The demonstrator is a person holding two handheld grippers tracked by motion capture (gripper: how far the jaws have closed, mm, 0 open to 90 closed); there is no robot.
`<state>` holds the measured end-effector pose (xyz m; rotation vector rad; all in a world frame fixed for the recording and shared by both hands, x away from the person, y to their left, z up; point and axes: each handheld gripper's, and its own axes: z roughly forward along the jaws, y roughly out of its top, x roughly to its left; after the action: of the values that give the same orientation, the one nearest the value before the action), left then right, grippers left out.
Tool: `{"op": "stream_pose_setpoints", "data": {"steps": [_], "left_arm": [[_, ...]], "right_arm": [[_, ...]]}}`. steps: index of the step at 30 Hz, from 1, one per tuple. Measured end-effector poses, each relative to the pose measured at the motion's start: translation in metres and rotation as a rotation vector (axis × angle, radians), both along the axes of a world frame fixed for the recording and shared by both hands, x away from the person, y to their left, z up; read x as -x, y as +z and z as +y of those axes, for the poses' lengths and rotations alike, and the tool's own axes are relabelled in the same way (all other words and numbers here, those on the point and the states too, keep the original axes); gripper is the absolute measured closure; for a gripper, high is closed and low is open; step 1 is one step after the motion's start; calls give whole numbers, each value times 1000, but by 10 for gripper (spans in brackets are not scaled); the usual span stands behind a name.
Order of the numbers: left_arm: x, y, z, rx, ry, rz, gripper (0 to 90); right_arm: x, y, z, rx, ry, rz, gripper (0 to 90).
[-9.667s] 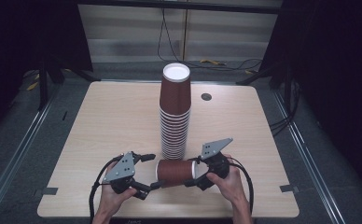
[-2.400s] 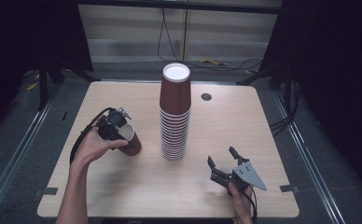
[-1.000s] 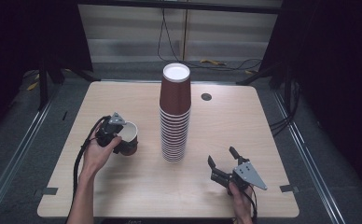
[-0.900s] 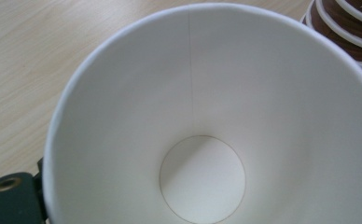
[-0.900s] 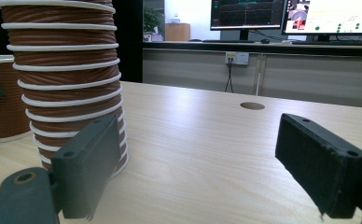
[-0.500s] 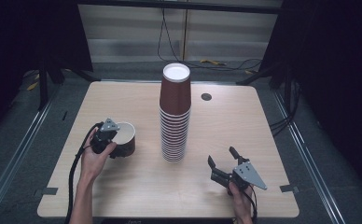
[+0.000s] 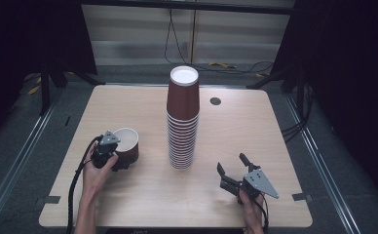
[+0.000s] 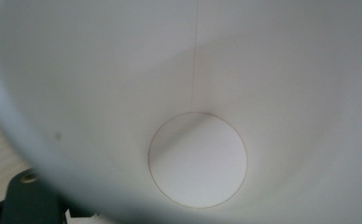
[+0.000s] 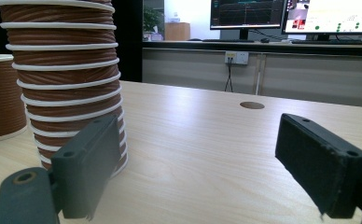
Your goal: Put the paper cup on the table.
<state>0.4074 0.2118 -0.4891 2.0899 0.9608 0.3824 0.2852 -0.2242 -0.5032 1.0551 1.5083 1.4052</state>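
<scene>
1. Your left gripper (image 7: 110,152) has just been closing and now pinches the rim of the loose cup (image 7: 126,145), upright on the table's (image 7: 274,122) left, apart from the stack (image 7: 182,122).
2. Your right gripper (image 7: 230,170) rests near right, jaws apart, holding nothing.
3. Next, keep the pinch firm as you lift.

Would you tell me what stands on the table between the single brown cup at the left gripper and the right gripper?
In the high view, the tall stack of cups stands between the single cup and the right gripper.

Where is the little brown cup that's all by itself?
In the high view the single cup stands upright on the table's left side, left of the tall stack, with the left gripper at its rim.
</scene>
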Motion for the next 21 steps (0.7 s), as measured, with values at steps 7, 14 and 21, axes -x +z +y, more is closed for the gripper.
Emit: {"op": "stream_pose_setpoints", "data": {"steps": [7, 14, 21], "left_arm": [[13, -4, 2, -3, 25, -9, 159], [30, -7, 8, 70, 111, -52, 159], [56, -8, 9, 178, 123, -145, 159]], "right_arm": [[0, 0, 0, 0, 0, 0, 136], [0, 0, 0, -2, -1, 3, 136], [0, 0, 0, 0, -2, 1, 136]]}}
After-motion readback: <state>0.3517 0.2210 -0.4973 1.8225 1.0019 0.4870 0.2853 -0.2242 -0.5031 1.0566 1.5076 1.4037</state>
